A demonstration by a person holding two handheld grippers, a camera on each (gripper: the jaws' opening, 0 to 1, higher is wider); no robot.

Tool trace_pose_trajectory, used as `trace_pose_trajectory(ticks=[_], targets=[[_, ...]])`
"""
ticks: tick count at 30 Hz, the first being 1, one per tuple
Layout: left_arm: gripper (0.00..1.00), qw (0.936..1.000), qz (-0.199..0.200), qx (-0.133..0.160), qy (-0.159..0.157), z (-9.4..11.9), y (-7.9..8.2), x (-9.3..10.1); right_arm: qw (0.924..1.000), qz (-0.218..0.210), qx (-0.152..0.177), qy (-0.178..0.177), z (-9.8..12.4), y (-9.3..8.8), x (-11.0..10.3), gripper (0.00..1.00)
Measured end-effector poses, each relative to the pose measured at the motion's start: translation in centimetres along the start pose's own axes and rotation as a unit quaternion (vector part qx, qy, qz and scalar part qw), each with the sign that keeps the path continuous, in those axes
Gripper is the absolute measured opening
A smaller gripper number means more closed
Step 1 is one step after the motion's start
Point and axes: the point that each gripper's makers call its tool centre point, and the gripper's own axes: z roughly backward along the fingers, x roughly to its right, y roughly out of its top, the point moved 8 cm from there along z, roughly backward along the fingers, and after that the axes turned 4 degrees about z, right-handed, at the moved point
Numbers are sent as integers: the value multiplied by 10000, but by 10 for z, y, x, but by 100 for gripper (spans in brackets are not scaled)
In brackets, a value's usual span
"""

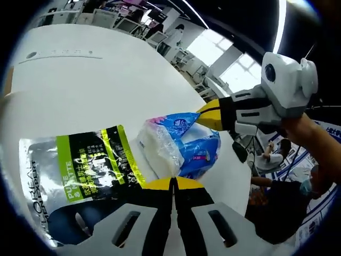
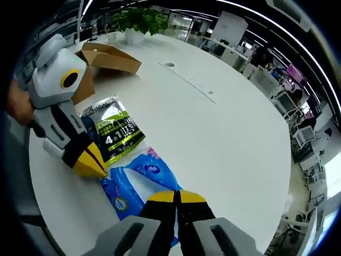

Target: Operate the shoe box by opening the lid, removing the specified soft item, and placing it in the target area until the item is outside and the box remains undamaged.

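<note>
While pinched, tissue pack (image 1: pixel 178 144) half-hidden.

White grippers (image 1: pixel 171 184), black jaws, yellow tips

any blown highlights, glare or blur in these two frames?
Left gripper view: windows behind the right gripper are blown out; the white table is bright but keeps detail; the tissue pack is sharp. Right gripper view: ceiling strips streak at the rim, fisheye bends the table edge, and print on the green-and-black pouch beside the left gripper stays legible.
</note>
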Motion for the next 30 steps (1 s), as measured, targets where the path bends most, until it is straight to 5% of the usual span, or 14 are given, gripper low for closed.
trace_pose_trajectory(ticks=[15, 30], targets=[[0, 9989, 429, 6, -175, -8, -3, 3, 9999, 56, -145, -66, -2, -10, 1, 0], [0, 9989, 449, -32, -135, -3, -2, 3, 9993, 108, -257, -258, 2, -17, -3, 1]])
